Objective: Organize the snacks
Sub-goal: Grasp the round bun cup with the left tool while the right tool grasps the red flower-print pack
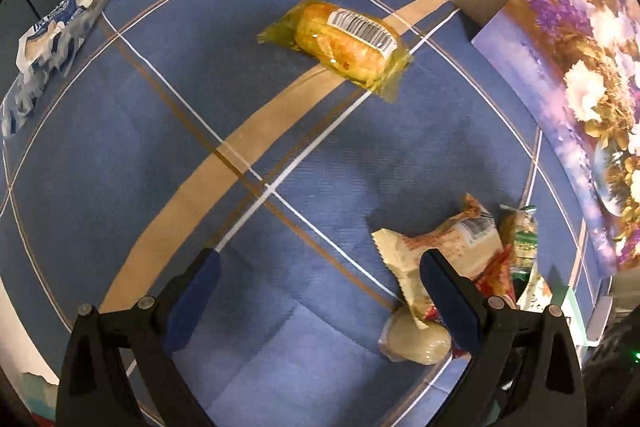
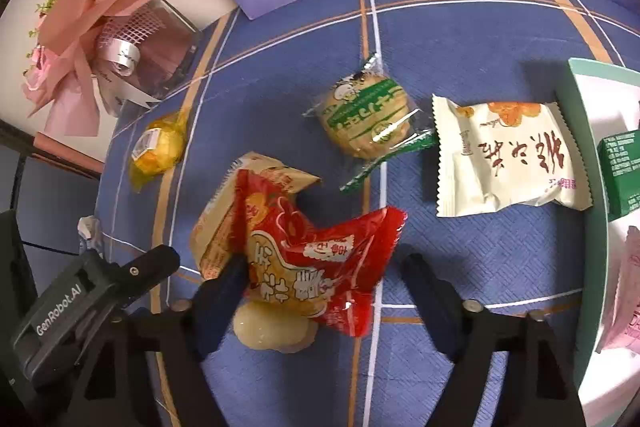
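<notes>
My right gripper (image 2: 320, 267) is open around a red snack packet (image 2: 320, 267) that lies on a beige packet (image 2: 224, 211) and a pale round cake (image 2: 272, 331). A round green-wrapped biscuit (image 2: 366, 115) and a white packet with red writing (image 2: 508, 159) lie beyond. A white box with a teal rim (image 2: 580, 115) at the right holds a green carton (image 2: 622, 171) and a pink packet (image 2: 624, 307). My left gripper (image 1: 320, 267) is open and empty over the blue cloth (image 1: 312, 131). A yellow wrapped bun (image 1: 340, 43) lies ahead of it. The beige packet (image 1: 440, 247) is beside its right finger.
A blue-and-white packet (image 1: 52, 39) lies at the table's far left edge. A glass vase with a pink bouquet (image 2: 100, 43) and a flower painting (image 1: 580, 87) stand along the back. The yellow bun also shows in the right wrist view (image 2: 158, 147).
</notes>
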Tool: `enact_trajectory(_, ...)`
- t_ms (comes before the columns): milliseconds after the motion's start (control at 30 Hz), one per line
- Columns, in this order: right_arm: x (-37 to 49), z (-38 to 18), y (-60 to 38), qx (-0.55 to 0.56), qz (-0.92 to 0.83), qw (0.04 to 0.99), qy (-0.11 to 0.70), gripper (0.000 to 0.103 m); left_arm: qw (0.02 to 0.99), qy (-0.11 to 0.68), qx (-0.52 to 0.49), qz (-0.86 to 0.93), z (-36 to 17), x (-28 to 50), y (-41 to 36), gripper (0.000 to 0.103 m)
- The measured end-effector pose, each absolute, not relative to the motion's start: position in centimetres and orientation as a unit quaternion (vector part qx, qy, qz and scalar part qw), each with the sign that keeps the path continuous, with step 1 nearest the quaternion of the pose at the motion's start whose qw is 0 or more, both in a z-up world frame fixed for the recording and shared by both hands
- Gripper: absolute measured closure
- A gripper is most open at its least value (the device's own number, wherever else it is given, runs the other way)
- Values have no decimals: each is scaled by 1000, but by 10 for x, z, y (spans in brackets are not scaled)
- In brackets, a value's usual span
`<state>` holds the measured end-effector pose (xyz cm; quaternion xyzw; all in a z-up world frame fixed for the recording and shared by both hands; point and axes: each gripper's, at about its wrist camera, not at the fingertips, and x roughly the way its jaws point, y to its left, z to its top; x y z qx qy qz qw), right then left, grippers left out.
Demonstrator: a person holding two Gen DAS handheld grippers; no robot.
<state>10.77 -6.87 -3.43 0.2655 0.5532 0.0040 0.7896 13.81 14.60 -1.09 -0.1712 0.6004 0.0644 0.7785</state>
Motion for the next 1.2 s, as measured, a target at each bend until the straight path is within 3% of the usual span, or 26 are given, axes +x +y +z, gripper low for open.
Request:
enact_trajectory(167,108,-36,-71,264,-2,789,554,44,783,599,-159,54,-6,136,135,4)
enact_trajectory(700,71,-36,-102,280,-28,773,569,46,771,623,-133,-4,-13,125,86,4)
enact_trajectory(833,59,-35,-110,283,-38,767,575,45,758,640,-123,-20,-26,121,69,21)
enact_trajectory(1200,41,-34,-109,271,-59,765,581,45,775,629,-50,-16,-43,123,45,24)
